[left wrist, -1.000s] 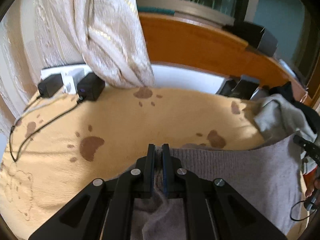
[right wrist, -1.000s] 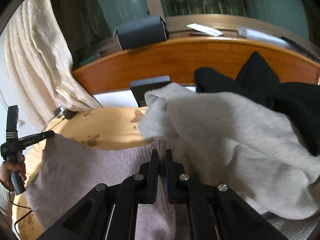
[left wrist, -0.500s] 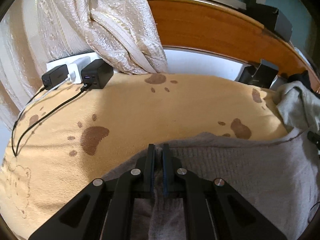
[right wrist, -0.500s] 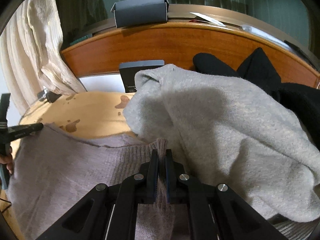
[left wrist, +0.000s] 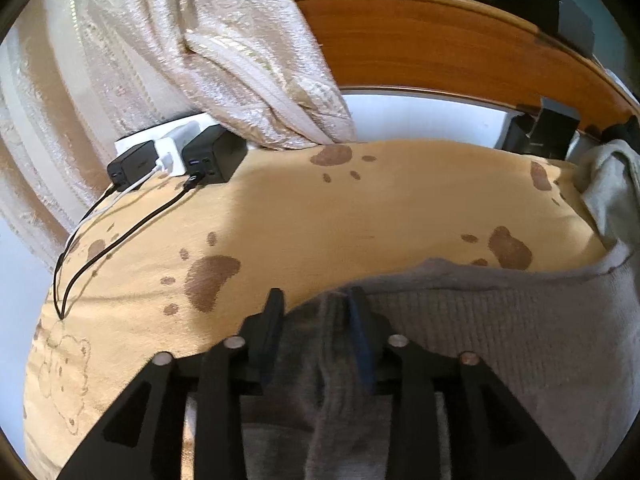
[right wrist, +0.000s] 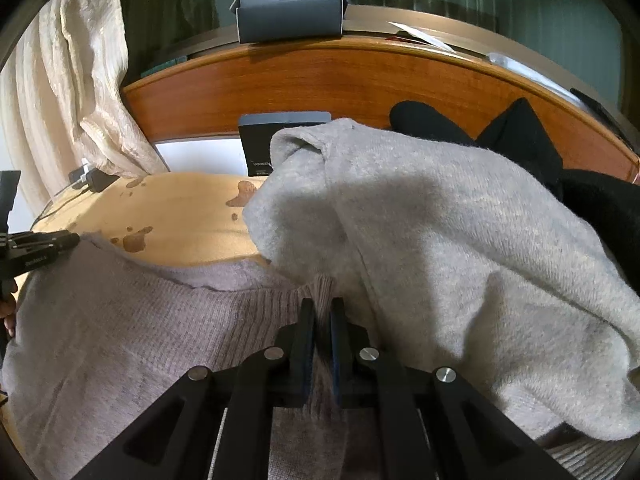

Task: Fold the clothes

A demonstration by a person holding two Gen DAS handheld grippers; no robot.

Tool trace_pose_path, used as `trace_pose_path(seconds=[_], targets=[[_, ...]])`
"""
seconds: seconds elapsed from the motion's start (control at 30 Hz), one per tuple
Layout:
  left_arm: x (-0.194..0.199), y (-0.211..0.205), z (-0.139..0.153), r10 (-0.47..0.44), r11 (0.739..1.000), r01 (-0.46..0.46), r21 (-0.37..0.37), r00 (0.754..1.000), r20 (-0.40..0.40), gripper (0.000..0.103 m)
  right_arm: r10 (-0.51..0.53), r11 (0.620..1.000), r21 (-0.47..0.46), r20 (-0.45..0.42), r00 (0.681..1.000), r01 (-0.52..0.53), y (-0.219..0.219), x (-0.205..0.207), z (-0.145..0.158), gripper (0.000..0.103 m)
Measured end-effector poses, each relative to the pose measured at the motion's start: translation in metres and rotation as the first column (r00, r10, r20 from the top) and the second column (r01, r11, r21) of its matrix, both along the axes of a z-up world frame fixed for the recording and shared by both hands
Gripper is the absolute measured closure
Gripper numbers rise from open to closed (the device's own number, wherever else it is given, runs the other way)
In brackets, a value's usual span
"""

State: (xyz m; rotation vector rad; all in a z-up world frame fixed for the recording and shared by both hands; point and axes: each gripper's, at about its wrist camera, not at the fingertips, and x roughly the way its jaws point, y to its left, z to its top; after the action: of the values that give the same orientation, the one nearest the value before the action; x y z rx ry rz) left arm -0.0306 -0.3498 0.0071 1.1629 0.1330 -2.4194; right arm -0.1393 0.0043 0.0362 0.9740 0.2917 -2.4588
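Observation:
A mauve-grey knit sweater (left wrist: 500, 340) lies spread on a yellow paw-print blanket (left wrist: 300, 220). My left gripper (left wrist: 316, 300) sits at the sweater's left corner. Its jaws are opening, with a fold of the knit lying loose between them and the pads off it. My right gripper (right wrist: 320, 308) is shut on the ribbed edge of the same sweater (right wrist: 140, 320) at its right corner. The other gripper and part of a hand show at the left edge of the right wrist view.
A light grey sweater (right wrist: 440, 240) is heaped to the right, with black clothes (right wrist: 520, 148) behind it. Black chargers (left wrist: 208, 156) with cables sit at the blanket's far left. A cream curtain (left wrist: 220, 40) hangs there. A wooden headboard (right wrist: 360, 80) runs along the back.
My left gripper's jaws have parted and let go of the sweater's corner. Both grippers tipped down and the sweater settled flat onto the blanket. The right gripper stays closed on the knit.

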Motion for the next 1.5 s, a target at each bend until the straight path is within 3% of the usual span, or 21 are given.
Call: trace_pose_path(seconds=[0.03,0.1,0.17,0.4,0.47,0.5,0.53,0.57,0.67,0.83,1.0,1.17,1.5], targets=[[0.001,-0.003,0.001,0.016,1.0,-0.016,0.005,1.0,-0.002,0.055,0.0,1.0,0.003,-0.002,1.0,0.0,-0.001,0.0,0.0,0.095],[0.003,-0.009,0.002,0.052,0.998,-0.052,0.019,0.999,-0.006,0.037,0.001,1.0,-0.001,-0.001,1.0,-0.001,0.0,0.001,0.0,0.094],[0.006,-0.015,0.003,0.081,0.996,-0.081,0.038,0.997,-0.011,0.029,0.001,1.0,-0.008,0.004,1.0,-0.001,0.001,0.001,0.0,0.094],[0.014,-0.013,0.01,0.112,0.994,-0.112,-0.001,0.993,-0.048,0.023,0.006,1.0,-0.01,-0.005,1.0,-0.006,0.001,0.005,0.001,0.088],[0.014,-0.012,0.011,0.118,0.993,-0.12,-0.021,0.991,-0.054,0.022,0.013,1.0,-0.012,-0.009,1.0,-0.013,0.001,0.007,0.002,0.077],[0.015,-0.012,0.012,0.124,0.992,-0.125,-0.024,0.99,-0.06,0.022,0.017,1.0,-0.012,-0.011,1.0,-0.017,0.001,0.009,0.003,0.065],[0.017,-0.013,0.013,0.129,0.991,-0.131,-0.026,0.989,-0.067,0.022,0.018,1.0,-0.011,-0.017,1.0,-0.018,0.001,0.01,0.004,0.043],[0.018,-0.014,0.014,0.135,0.99,-0.137,-0.024,0.988,-0.076,0.022,0.014,1.0,-0.007,-0.035,0.999,-0.014,0.001,0.014,0.006,0.029],[0.028,-0.017,0.02,0.162,0.986,-0.165,-0.013,0.98,-0.119,0.022,-0.001,1.0,0.004,-0.094,0.996,0.002,0.001,0.023,0.014,0.027],[0.05,-0.014,0.037,0.208,0.977,-0.214,-0.001,0.952,-0.223,0.022,-0.022,1.0,-0.012,-0.103,0.994,0.021,0.007,0.03,0.025,0.027],[0.069,-0.003,0.05,0.23,0.97,-0.244,-0.018,0.934,-0.273,0.022,-0.055,0.996,-0.07,-0.1,0.993,0.048,0.022,0.045,0.035,0.025],[0.082,0.022,0.061,0.223,0.961,-0.261,-0.095,0.929,-0.295,0.02,-0.057,0.992,-0.118,-0.097,0.994,0.045,0.035,0.071,0.045,0.024],[0.098,0.076,0.077,0.116,0.954,-0.199,-0.225,0.935,-0.334,0.018,-0.057,0.989,-0.143,-0.081,0.995,0.045,0.049,0.119,0.038,0.021]])
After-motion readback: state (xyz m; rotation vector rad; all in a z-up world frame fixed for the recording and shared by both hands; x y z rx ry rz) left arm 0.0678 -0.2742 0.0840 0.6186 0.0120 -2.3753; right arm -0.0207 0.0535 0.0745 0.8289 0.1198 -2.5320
